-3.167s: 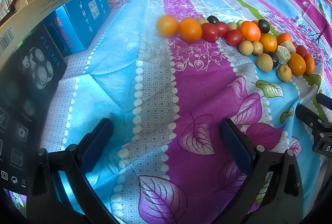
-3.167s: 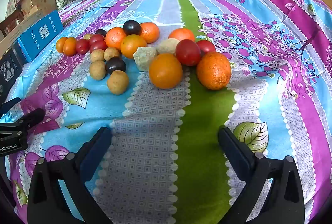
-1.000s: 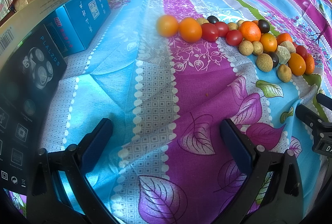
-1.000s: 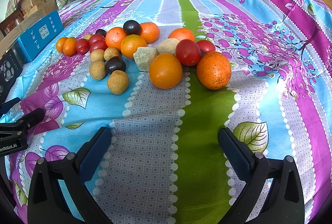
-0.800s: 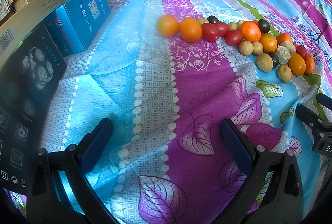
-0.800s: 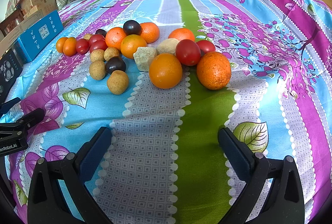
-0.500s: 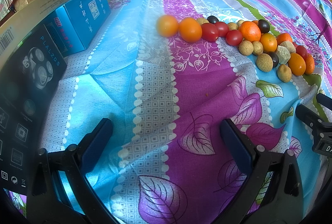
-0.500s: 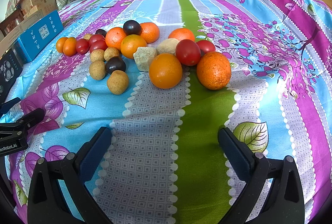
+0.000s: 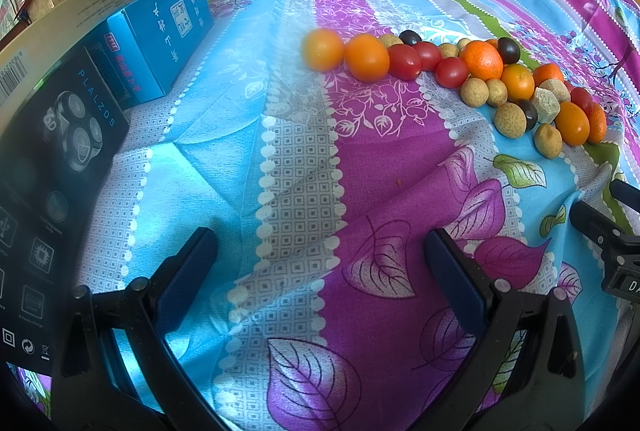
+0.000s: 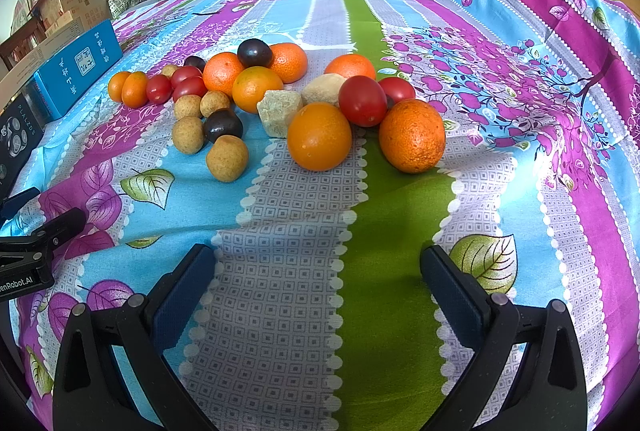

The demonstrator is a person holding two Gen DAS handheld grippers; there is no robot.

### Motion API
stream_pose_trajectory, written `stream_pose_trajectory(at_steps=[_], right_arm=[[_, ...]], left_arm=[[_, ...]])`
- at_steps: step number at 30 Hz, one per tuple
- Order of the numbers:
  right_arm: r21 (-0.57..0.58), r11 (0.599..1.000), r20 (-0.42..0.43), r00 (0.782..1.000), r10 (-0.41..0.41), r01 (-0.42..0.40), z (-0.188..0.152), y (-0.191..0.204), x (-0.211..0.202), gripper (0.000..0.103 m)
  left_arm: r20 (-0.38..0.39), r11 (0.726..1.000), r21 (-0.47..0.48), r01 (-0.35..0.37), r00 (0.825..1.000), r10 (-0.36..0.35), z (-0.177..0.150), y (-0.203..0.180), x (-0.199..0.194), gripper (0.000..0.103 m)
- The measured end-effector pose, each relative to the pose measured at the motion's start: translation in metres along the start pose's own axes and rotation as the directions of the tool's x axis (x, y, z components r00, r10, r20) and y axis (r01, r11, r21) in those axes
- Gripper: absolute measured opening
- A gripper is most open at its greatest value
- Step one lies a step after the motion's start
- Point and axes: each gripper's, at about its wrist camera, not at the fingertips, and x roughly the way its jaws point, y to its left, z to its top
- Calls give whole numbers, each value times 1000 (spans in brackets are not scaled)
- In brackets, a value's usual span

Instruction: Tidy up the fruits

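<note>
Both black two-finger tongs stand wide open and hold nothing, hovering low over a tabletop covered by a striped floral cloth (image 10: 396, 215) of purple, blue, grey and green. Ahead of the right tongs (image 10: 318, 273), well apart from its blue-padded fingertips (image 10: 188, 271), lies a cluster of fruit: a smooth round orange (image 10: 319, 136) nearest, a rough-skinned orange (image 10: 412, 135) just right of it, a glossy red tomato (image 10: 362, 100) touching behind them, a pale lumpy chunk (image 10: 279, 112) to the left, then small tan round fruits (image 10: 227, 157) and a dark plum (image 10: 223, 124). The left tongs (image 9: 320, 259) points at bare cloth; the same fruit forms a row far ahead and to its right, beginning with a small orange fruit (image 9: 323, 49). To its left stand a blue cardboard box (image 9: 160, 35) and a black shaver box (image 9: 52, 167). The right tongs' tip (image 9: 600, 231) shows at the left camera's right edge.
</note>
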Motion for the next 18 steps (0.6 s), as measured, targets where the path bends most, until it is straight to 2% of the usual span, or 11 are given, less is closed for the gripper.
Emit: stream_pose_trajectory(at_steps=[18], right_arm=[[0,1000,0,1000,0,0,0,0,0,103]], left_arm=[[1,1000,0,0,1000,0,-1,-1,-2,103]])
